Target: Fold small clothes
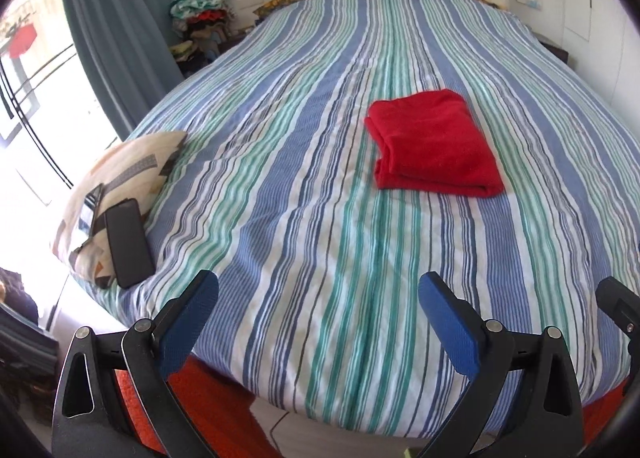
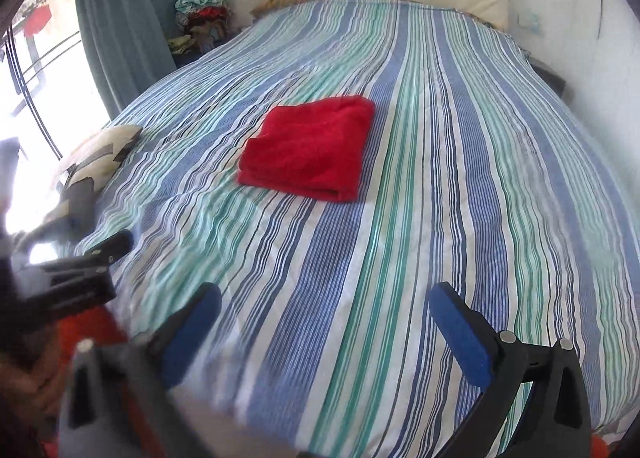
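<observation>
Where curtain (image 1: 120, 17) hangs, striped bedspread (image 1: 304, 185), pillow (image 1: 132, 169)

Take the folded red cloth (image 1: 434, 143) as your landmark. Between it and your grippers you have flat striped bedspread (image 1: 320, 242) with nothing in the way. Well to its left, a patterned pillow (image 1: 120, 185) carrying a black phone (image 1: 129, 244) blocks the bed edge.

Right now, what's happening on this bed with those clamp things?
A person holds two handheld grippers near the foot of the striped bed. The left gripper and right gripper both have their jaws open and hold nothing. A red cloth lies folded on the bedspread, apart from both. A phone rests on a pillow at the left.
</observation>
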A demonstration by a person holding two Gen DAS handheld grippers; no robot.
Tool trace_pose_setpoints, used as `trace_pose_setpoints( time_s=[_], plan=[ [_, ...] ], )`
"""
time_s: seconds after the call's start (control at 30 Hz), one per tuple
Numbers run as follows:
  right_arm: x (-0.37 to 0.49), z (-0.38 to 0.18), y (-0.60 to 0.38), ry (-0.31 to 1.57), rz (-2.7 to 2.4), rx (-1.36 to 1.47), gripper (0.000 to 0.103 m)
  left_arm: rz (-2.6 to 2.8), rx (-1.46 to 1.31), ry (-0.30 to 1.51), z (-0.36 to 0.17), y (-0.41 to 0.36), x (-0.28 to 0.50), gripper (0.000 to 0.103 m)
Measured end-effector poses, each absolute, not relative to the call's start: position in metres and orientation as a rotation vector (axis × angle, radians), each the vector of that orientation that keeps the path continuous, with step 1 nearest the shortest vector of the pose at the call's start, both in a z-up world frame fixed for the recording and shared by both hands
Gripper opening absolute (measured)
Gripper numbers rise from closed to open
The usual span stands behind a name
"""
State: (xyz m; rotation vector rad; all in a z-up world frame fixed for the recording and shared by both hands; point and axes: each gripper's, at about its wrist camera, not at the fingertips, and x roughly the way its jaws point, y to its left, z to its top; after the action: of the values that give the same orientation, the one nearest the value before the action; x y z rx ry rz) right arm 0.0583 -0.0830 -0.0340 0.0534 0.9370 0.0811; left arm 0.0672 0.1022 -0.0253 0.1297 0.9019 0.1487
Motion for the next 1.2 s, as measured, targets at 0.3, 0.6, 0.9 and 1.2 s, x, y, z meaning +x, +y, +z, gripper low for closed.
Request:
trace_pose_setpoints(
  time_s=[0.3,0.6,0.9,1.2],
  plan=[
    [0.050,-0.017,-0.074,0.932,0.073,0.022,0.103,0.097,0.078,0.929,-0.017,0.108,0.067,0.103],
    [0.056,-0.008,-0.069,0.932,0.075,-0.026,0.103,0.192,0.107,0.861,0.007,0.115,0.075,0.103],
    [0.069,0.017,-0.059,0.886,0.009,-0.105,0.103,0.211,0.111,0.810,0.026,0.121,0.081,0.103],
    [0.068,0.016,-0.061,0.900,-0.020,-0.115,0.103,0.130,0.105,0.861,0.011,0.099,0.072,0.103]
  ],
)
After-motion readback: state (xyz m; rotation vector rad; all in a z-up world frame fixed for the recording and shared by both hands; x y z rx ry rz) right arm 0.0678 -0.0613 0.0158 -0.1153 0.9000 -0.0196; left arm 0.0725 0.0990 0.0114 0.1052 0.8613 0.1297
